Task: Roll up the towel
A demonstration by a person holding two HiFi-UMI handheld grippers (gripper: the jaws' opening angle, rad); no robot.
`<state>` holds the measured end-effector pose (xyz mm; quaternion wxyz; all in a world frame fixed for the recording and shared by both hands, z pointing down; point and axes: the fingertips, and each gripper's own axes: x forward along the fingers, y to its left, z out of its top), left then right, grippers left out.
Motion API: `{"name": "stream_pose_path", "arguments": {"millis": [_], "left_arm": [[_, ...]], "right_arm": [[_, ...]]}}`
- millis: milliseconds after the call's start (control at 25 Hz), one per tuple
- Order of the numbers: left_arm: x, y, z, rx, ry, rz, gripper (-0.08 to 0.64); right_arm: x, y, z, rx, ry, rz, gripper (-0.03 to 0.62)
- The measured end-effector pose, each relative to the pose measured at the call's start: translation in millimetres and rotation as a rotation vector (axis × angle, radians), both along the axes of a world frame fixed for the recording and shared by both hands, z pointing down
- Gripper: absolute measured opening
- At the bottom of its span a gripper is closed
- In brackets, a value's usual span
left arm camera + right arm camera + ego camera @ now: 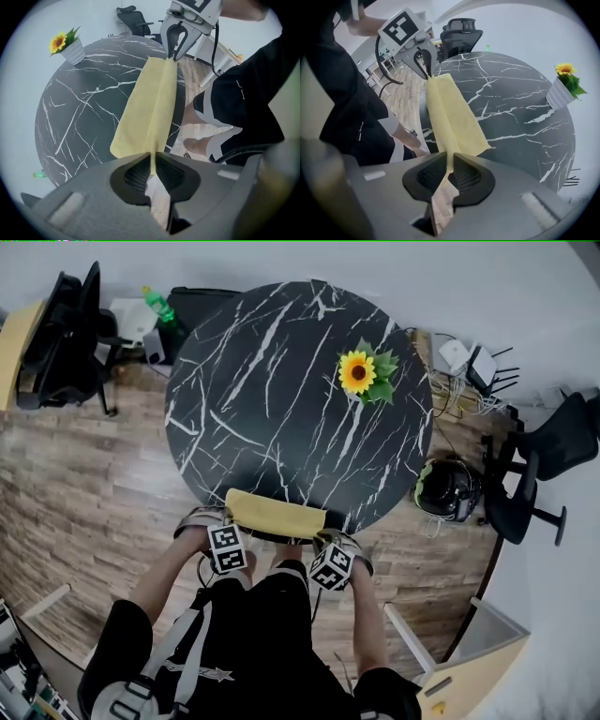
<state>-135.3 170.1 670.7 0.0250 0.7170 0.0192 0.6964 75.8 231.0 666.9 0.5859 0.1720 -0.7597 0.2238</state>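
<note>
- Towel (277,514): yellow, drawn out as a long band at the near rim of the round table (281,381), right in front of the person. Part of it lies on the tabletop.
- Left gripper (151,164): jaws closed on one end of the towel, with cloth pinched between the ribbed dark pads.
- Right gripper (449,168): jaws closed on the opposite end in the same way.
- Step in hand, as I judge it: starting the roll from this near edge.
- Technique: hold equal tension at both ends, turn both grippers together, and check that the long edges stay parallel so the roll does not cone.
- Towel material: thin, soft and matte, creased lengthwise. It sags and will likely fold easily.
- Table surface: black marble pattern with white veins, smooth and slightly glossy, so the cloth may slide rather than bite.
- Potted sunflower (361,373): well apart, on the far side.
</note>
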Motion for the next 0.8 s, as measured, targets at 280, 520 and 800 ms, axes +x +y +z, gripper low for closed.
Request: {"name": "stream_pose_path", "arguments": {"millis": [280, 520, 800], "left_arm": [[2, -9, 3, -0.004, 0.001, -0.004, 0.046], [4, -12, 6, -0.015, 0.004, -0.006, 0.048], [4, -13, 7, -0.01, 0.009, -0.015, 0.051]], "right_arm": [[3, -10, 3, 0.001, 0.002, 0.01, 0.052], [3, -14, 6, -0.013, -0.011, 0.019, 0.054], [3, -14, 7, -0.014, -0.02, 0.027, 0.054]]}}
